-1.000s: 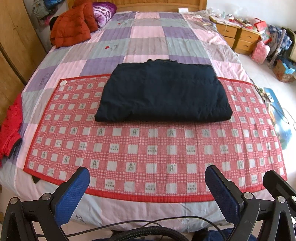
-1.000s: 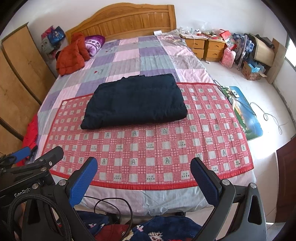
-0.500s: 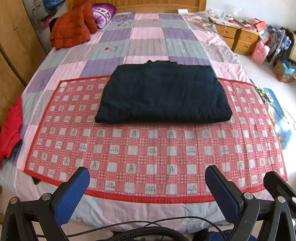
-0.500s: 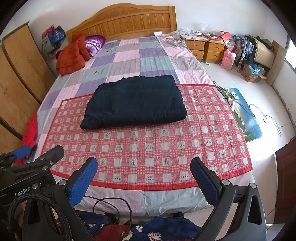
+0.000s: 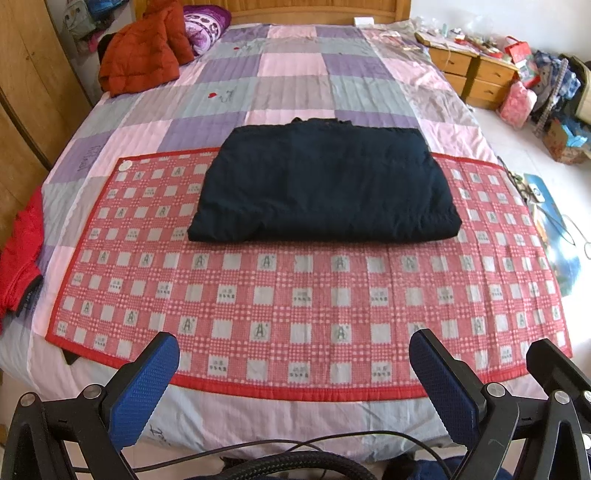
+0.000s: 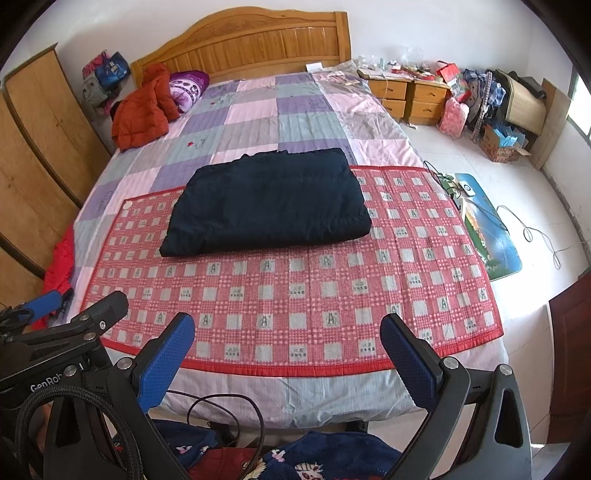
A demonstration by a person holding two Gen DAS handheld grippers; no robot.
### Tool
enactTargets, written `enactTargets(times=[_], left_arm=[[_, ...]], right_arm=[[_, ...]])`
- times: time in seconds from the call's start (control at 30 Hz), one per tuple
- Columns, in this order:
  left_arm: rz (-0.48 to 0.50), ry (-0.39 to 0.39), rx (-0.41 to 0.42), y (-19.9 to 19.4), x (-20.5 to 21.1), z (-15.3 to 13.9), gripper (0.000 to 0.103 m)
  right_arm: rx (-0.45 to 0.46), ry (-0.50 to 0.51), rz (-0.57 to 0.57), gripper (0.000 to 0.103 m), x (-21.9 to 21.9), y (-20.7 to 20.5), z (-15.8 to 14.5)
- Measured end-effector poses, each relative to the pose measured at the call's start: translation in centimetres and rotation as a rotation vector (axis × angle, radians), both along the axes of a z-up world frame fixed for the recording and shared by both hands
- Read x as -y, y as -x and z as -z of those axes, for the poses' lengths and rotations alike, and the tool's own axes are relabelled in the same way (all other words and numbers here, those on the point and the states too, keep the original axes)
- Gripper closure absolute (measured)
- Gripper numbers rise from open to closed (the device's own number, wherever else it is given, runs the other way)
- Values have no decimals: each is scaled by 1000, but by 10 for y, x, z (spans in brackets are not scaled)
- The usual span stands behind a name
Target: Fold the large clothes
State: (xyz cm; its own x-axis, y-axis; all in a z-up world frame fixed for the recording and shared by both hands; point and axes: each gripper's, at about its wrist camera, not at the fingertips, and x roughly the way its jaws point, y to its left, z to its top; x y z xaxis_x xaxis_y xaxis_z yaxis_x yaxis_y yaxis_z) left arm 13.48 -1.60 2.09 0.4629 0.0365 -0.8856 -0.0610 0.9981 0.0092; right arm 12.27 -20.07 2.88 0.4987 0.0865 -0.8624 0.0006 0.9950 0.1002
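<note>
A dark navy padded garment (image 5: 325, 181) lies folded into a flat rectangle at the far edge of a red checked mat (image 5: 295, 295) on the bed; it also shows in the right wrist view (image 6: 267, 201). My left gripper (image 5: 293, 341) is open and empty, held off the bed's near edge, well short of the garment. My right gripper (image 6: 286, 325) is open and empty too, to the right of the left one, whose body (image 6: 66, 332) shows at lower left.
An orange-red jacket (image 5: 144, 51) and a purple pillow (image 5: 201, 24) lie near the wooden headboard (image 6: 243, 48). A red garment (image 5: 18, 251) hangs off the bed's left side. Wooden nightstands (image 6: 410, 96), clutter and cables are on the floor to the right. A wardrobe (image 6: 33, 147) stands left.
Both grippers have drifted back and up slightly, so the bed sits a little lower in view. The garment has not moved.
</note>
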Motion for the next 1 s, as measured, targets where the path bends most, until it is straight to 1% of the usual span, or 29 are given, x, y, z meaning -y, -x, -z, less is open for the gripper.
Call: enactTargets(times=[1.0], left_arm=[[4,0,-3,1,2,1,1]], right_arm=[[-2,-5,-3,0,8,2,1]])
